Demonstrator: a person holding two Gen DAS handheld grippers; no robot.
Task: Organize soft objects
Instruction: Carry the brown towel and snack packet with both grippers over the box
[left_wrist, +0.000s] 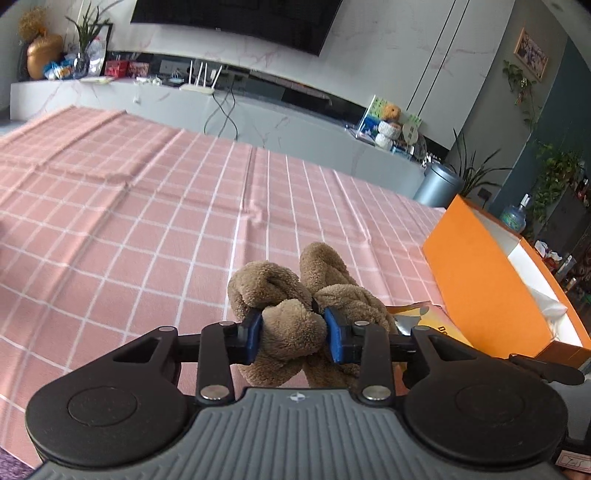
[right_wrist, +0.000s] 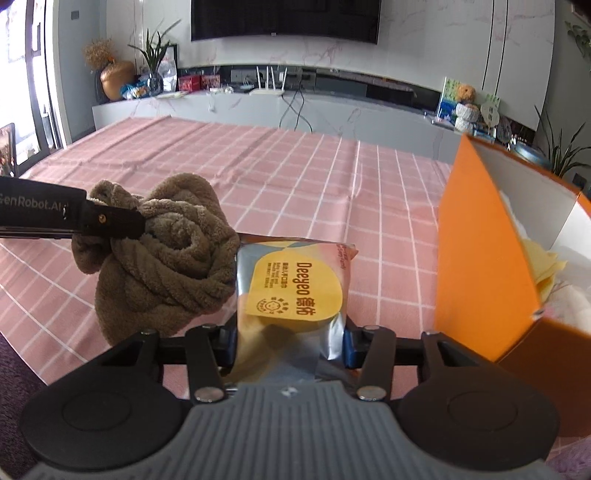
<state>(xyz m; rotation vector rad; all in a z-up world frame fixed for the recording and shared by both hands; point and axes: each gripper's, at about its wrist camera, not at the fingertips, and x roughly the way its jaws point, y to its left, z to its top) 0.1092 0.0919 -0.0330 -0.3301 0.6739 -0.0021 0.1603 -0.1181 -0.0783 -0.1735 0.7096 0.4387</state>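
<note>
Two soft items in hand, one per gripper. Brown towel (left_wrist: 291, 314): fleecy terry, twisted and knotted into a lumpy bundle, ribbed rolls visible from the right wrist view (right_wrist: 166, 254). Left gripper (left_wrist: 293, 332) has its blue pads (left_wrist: 253, 334) pinching a fold of the towel, bundle bulging out past the fingers, over the pink checked tablecloth (left_wrist: 129, 206); whether it clears the cloth I cannot tell. In the right wrist view the left gripper's black arm (right_wrist: 70, 216) comes in from the left edge, tip buried in the towel.

Wipes pack (right_wrist: 295, 291): silver foil pouch, yellow label reading "Deeyeo", slightly crumpled. Right gripper (right_wrist: 290, 350) is clamped on its near end, fingers pressing both sides. Pack sits just right of the towel, edges touching or nearly so.

Orange box (right_wrist: 480, 258) stands open on the right side of the tablecloth, white inside, with yellow sheets (right_wrist: 546, 269) and white soft material in it. Pack is near the box's outer wall, not in it.
</note>
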